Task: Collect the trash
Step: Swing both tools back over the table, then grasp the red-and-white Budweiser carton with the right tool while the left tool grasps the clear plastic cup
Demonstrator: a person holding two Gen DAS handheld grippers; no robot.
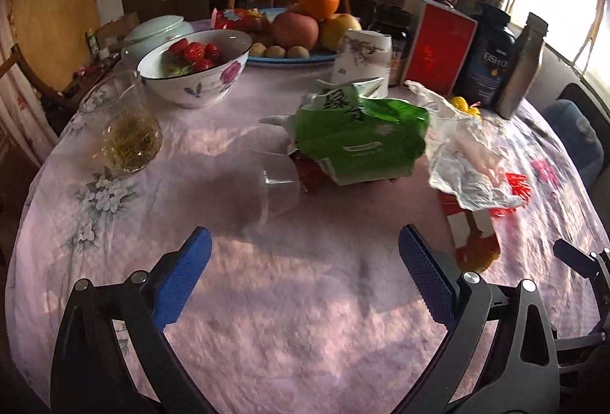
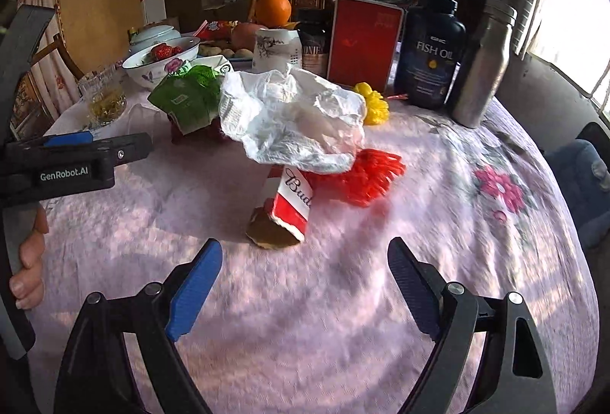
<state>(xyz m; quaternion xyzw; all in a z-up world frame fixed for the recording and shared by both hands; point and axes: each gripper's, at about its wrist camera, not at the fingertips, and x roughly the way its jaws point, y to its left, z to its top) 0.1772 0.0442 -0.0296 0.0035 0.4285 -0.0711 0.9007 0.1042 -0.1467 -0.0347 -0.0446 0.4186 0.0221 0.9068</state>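
While jaws gape, crushed can (image 2: 288, 208) just beyond right gripper (image 2: 305, 269)

crinkled plastic bag (image 2: 293, 120), brushed metal bottle (image 2: 482, 67)

My crumpled white plastic bag (image 2: 293, 116) covers the far end of the red-and-white can (image 2: 291, 206), so I read only "Bud" on it. The green packet (image 2: 187, 93) hides most of a dark red thing beneath. The clear plastic cup (image 1: 267, 185) on its side is faint against the surface (image 1: 286, 318). The right side of that surface smears into blur in both views. My left tongs (image 2: 68, 139) are cut off at the left edge.
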